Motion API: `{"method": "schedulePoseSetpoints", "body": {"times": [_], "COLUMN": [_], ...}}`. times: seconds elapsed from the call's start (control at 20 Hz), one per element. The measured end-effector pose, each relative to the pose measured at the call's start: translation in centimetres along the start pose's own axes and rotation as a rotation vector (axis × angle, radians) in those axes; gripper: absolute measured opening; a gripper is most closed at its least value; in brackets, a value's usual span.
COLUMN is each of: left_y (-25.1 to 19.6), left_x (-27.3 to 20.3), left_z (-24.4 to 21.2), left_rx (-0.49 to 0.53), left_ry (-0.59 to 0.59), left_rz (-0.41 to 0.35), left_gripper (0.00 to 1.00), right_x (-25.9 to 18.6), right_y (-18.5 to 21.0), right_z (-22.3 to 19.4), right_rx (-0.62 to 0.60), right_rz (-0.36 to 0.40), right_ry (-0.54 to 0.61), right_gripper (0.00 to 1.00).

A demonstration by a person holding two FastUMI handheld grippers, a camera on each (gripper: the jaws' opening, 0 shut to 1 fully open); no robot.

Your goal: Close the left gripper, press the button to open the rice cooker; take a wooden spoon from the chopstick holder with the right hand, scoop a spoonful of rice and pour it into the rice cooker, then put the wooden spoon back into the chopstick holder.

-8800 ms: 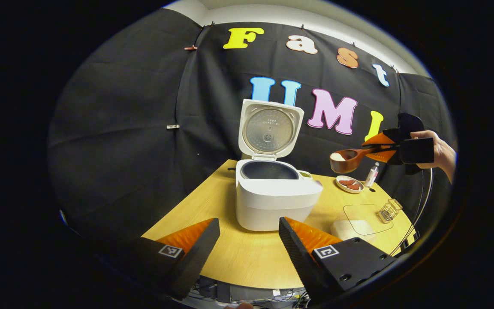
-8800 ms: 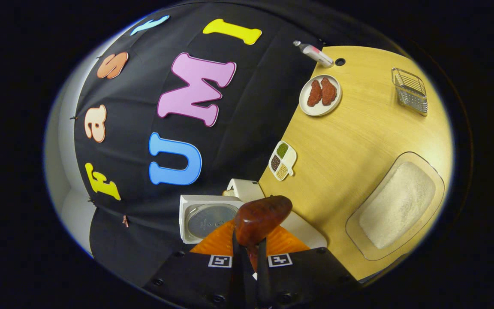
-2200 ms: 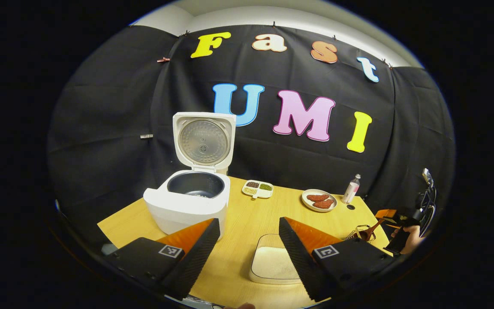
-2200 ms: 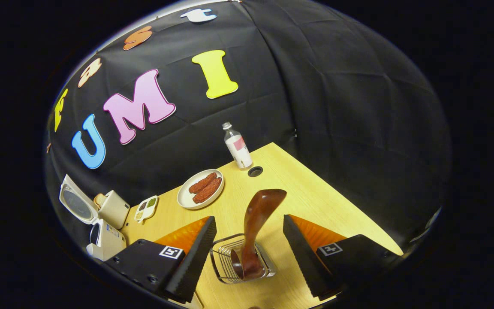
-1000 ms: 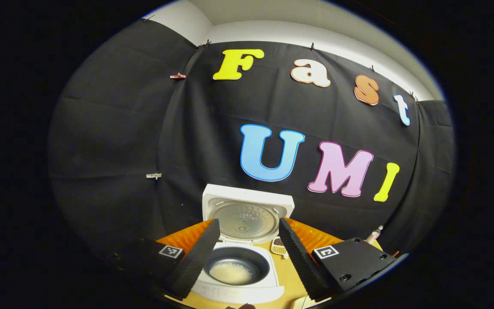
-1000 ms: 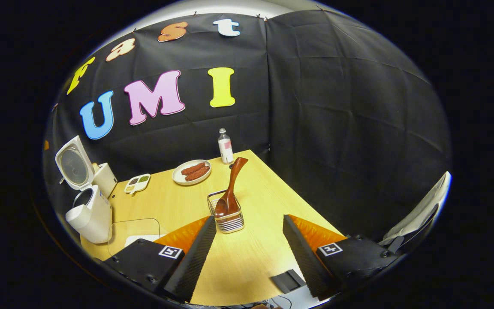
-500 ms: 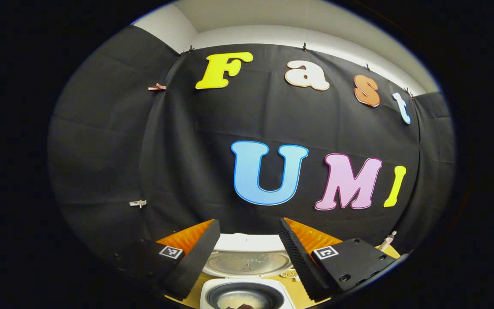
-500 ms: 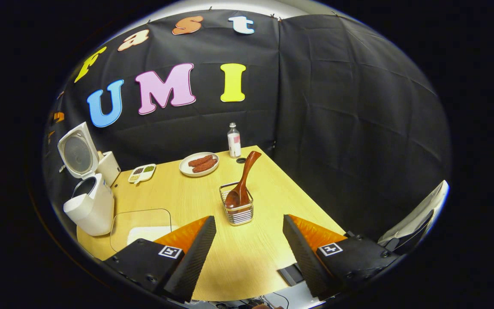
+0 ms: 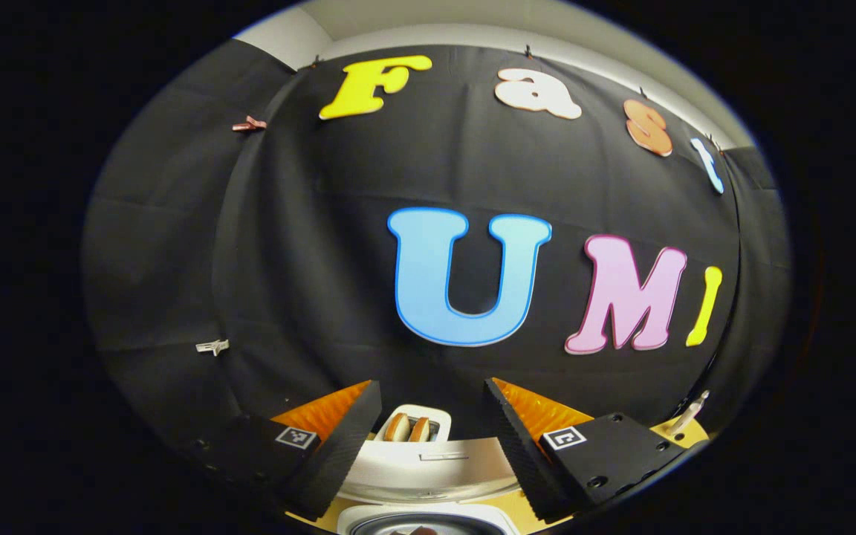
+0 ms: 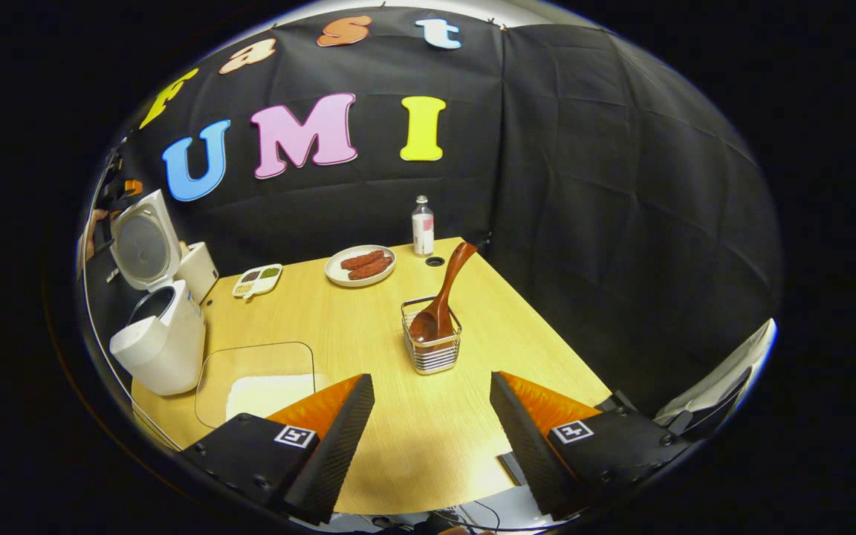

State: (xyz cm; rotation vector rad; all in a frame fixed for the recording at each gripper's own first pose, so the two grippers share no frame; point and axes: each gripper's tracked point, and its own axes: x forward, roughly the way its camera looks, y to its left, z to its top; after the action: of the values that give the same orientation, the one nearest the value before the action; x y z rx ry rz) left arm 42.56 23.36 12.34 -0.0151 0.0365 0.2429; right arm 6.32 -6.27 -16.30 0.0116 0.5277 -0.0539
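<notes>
Left gripper point(image 9: 432, 427): fingers spread, empty, above the white rice cooker point(image 9: 428, 475), whose raised lid edge and pot rim are cut off at the bottom edge. Right gripper point(image 10: 432, 427): fingers spread, empty, over the yellow wooden table point(image 10: 339, 319). Brown wooden spoon point(image 10: 443, 297): bowl down in the wire chopstick holder point(image 10: 433, 349), handle leaning out. Clear rice tray point(image 10: 257, 379): partly hidden

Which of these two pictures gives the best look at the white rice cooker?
The right gripper view: it shows the whole rice cooker at the table's far left, lid raised and pot open. The left gripper view catches just the lid's top edge and a sliver of the pot rim, between that tool's fingers.
</notes>
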Motion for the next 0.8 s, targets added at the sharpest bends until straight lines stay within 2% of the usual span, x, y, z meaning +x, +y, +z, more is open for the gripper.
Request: {"method": "schedulePoseSetpoints", "body": {"times": [0.15,0.35,0.55,0.8], "left_y": [0.2,-0.2,-0.8,-1.4], "left_x": [0.3,-1.5,-4.9,-9.7], "left_z": [-1.0,-1.9,-3.4,-6.8], "left_rx": [0.039,0.037,0.036,0.027], "left_ry": [0.065,0.119,0.155,0.197], "left_rz": [0.038,0.033,0.021,0.033], "left_gripper": [0.96,0.99,0.99,0.99], "right_x": [0.3,1.2,1.8,2.1], "right_y": [0.5,1.4,2.7,4.1], "right_z": [0.2,0.4,0.5,0.9], "right_rx": [-0.003,0.004,0.033,-0.005], "right_rz": [0.020,0.048,0.098,0.148], "right_ry": [-0.002,-0.006,-0.005,-0.020], "right_gripper": [0.99,0.99,0.99,0.99]}}
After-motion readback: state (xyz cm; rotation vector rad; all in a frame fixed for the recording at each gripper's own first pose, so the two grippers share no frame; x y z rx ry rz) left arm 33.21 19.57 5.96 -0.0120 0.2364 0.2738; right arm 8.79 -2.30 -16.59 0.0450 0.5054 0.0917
